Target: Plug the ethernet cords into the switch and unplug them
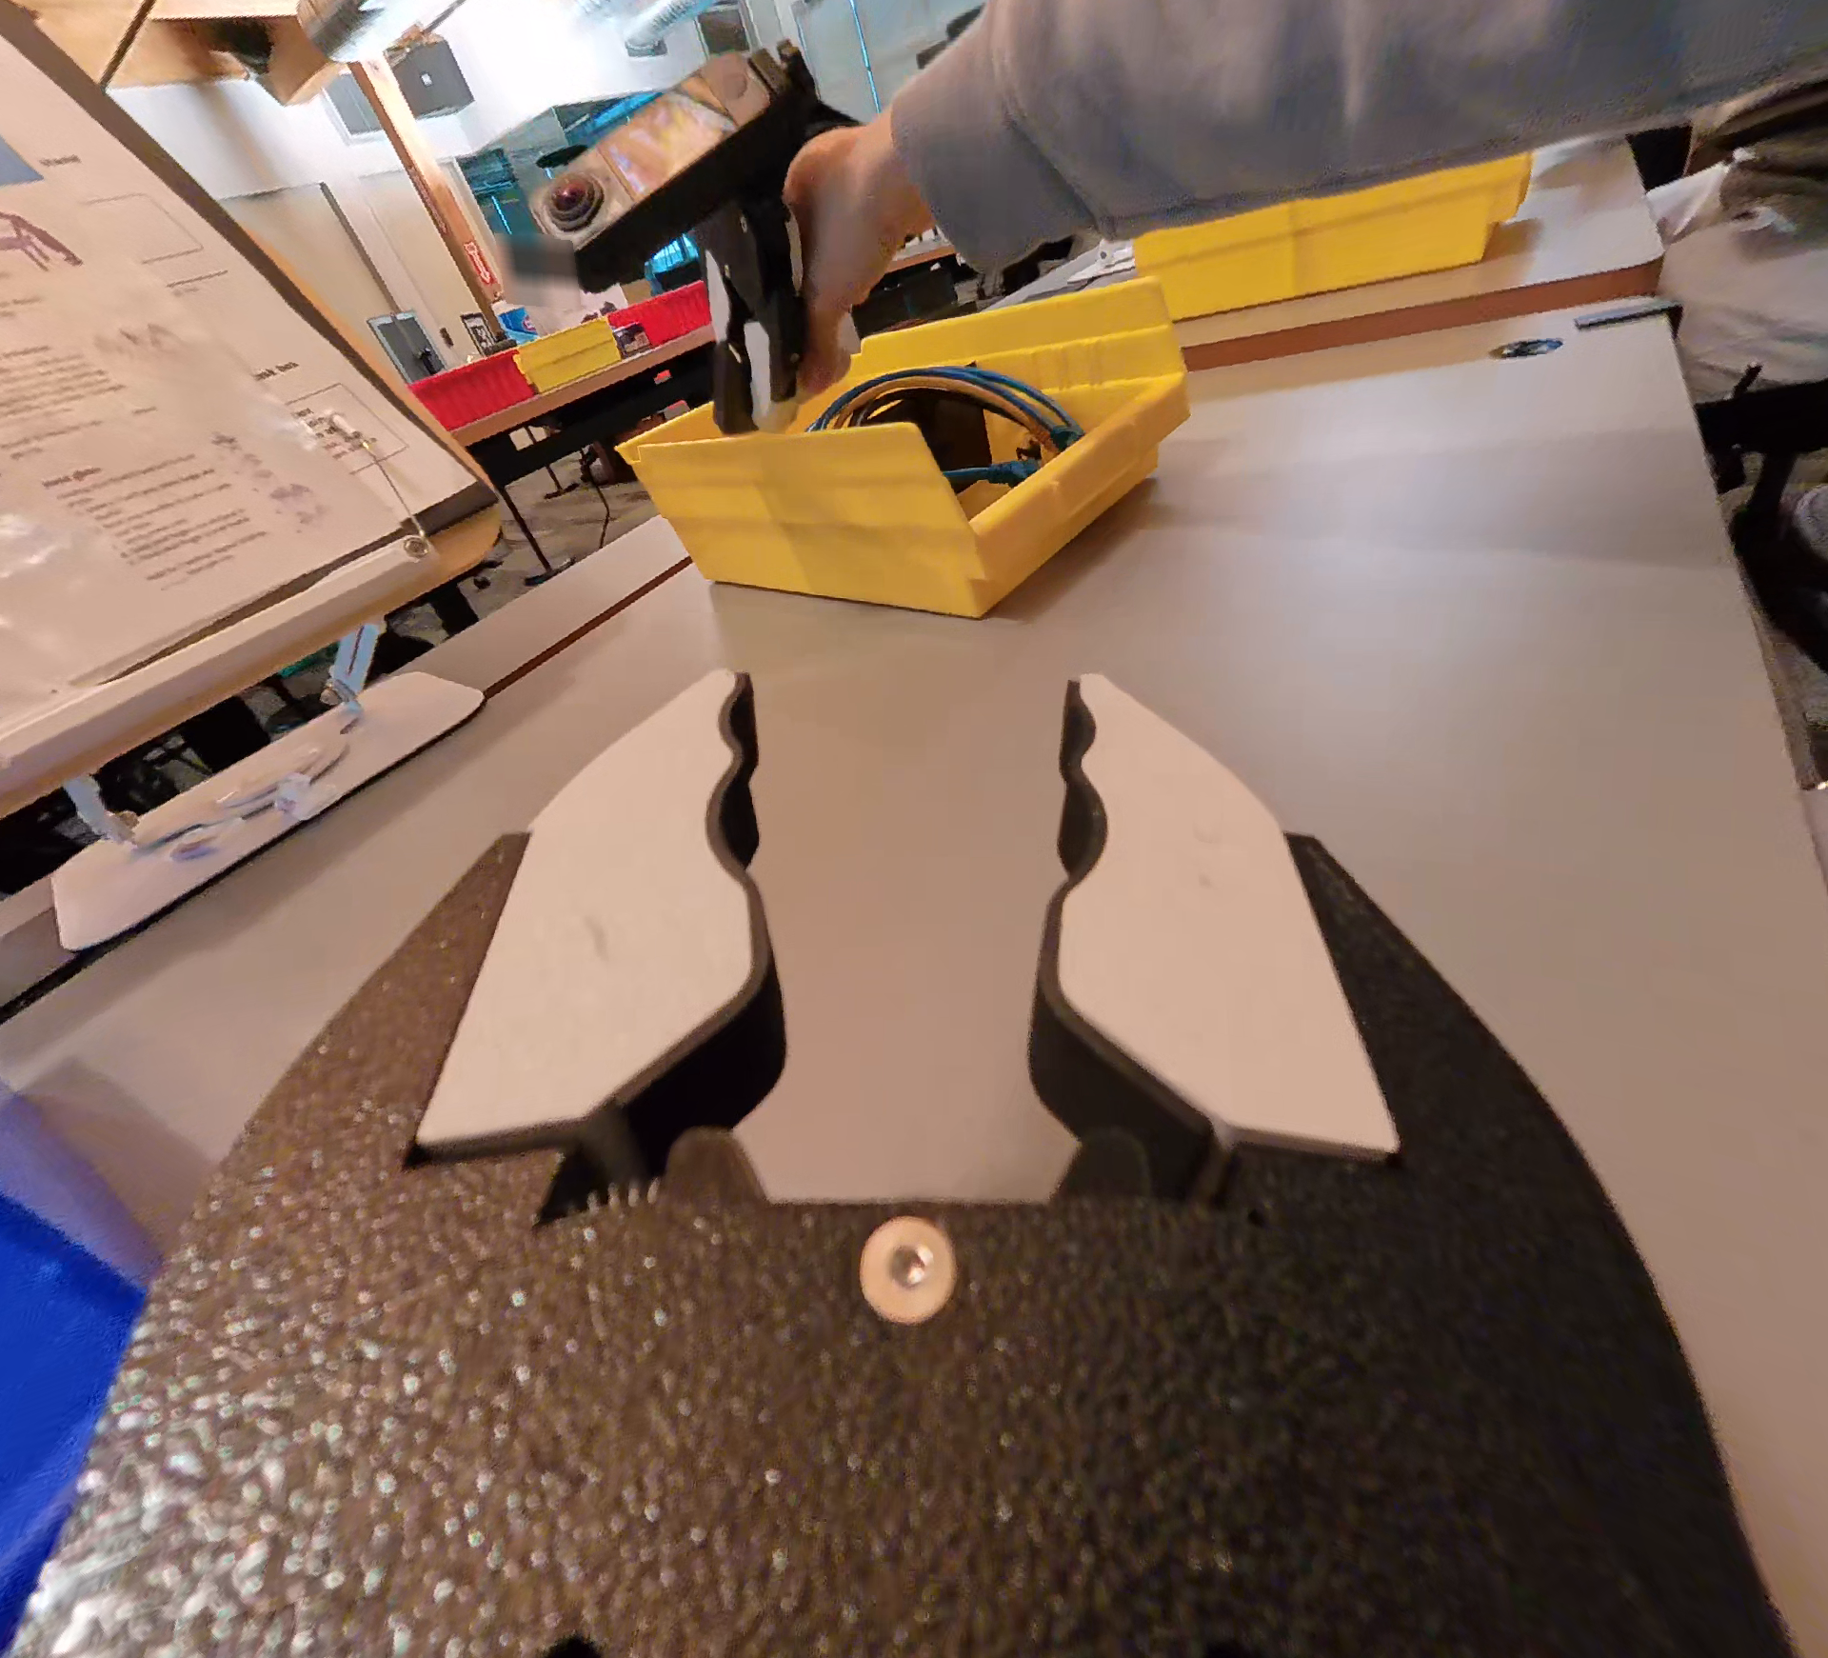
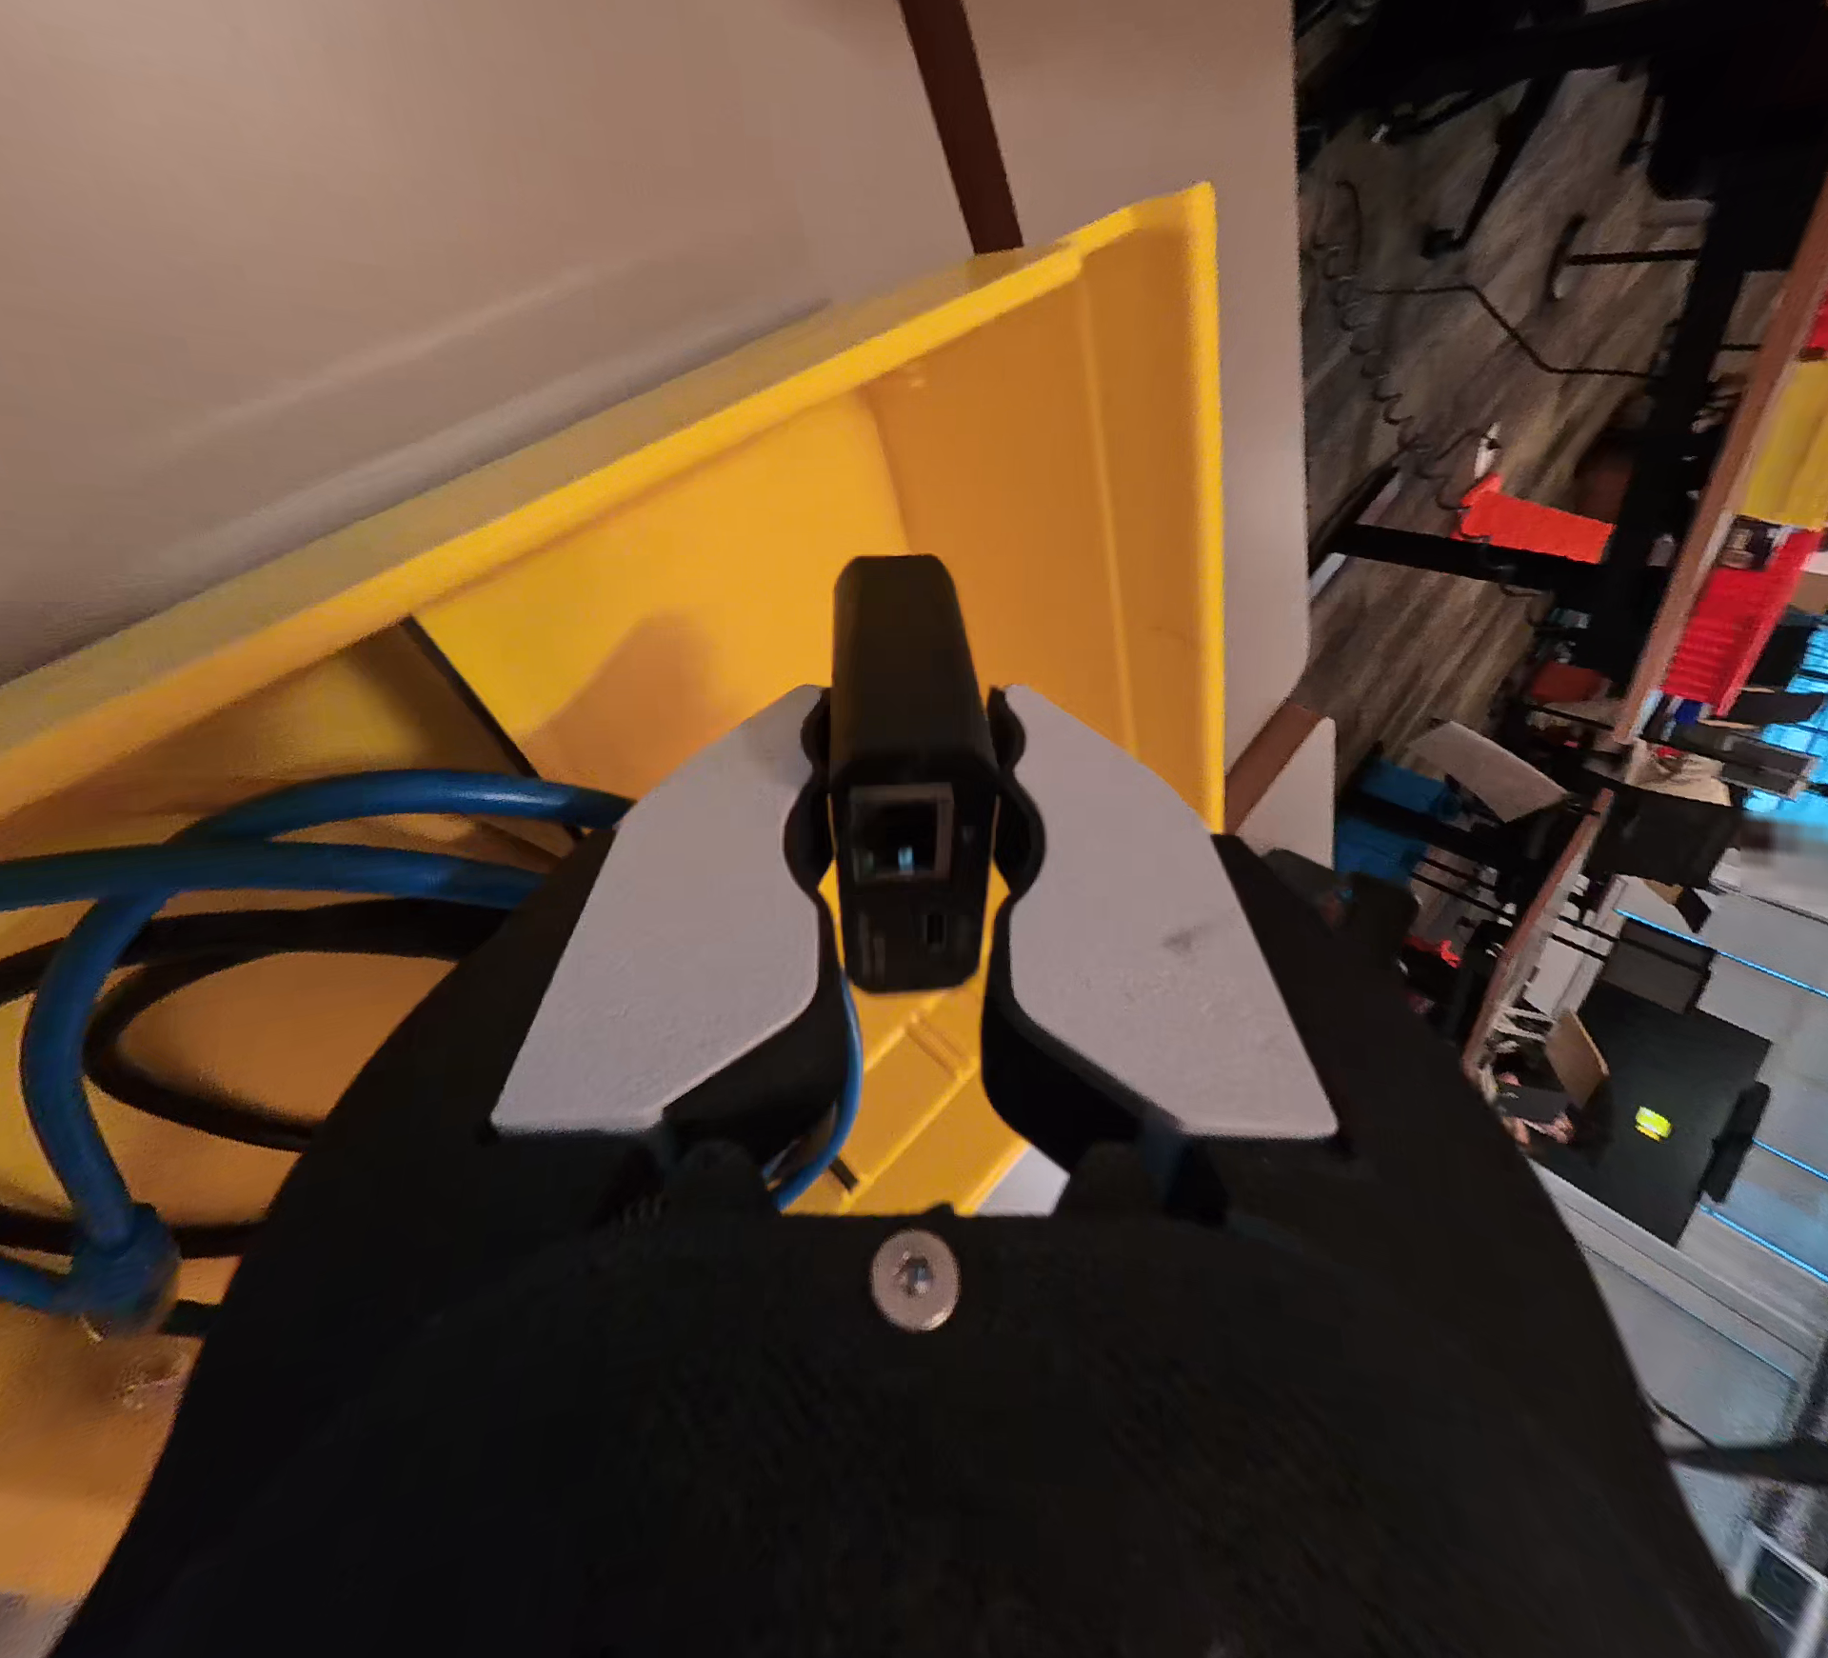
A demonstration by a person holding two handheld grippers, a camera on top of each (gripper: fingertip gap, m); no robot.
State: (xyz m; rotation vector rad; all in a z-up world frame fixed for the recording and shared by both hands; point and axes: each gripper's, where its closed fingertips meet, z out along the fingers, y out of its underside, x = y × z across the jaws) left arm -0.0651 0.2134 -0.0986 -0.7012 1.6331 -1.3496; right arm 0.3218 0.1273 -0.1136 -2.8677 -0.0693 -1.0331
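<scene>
My right gripper (image 2: 905, 700) is shut on a small black box with an ethernet port facing the camera, the switch (image 2: 905, 779), and holds it over the yellow bin (image 2: 692, 542). Blue ethernet cords (image 2: 247, 839) and a black cable lie coiled in the bin at the left. In the left wrist view the right gripper (image 1: 752, 413) points down into the yellow bin (image 1: 841, 512), where the blue cords (image 1: 950, 389) show. My left gripper (image 1: 905, 700) is open and empty, low over the grey table (image 1: 1385, 621) in front of the bin.
A tilted document stand (image 1: 198, 423) with a white base stands at the left. A person's grey sleeve (image 1: 1335, 27) reaches across from the upper right. More yellow and red bins (image 1: 1335, 225) sit on tables behind. A blue object (image 1: 49, 1363) is at the lower left edge.
</scene>
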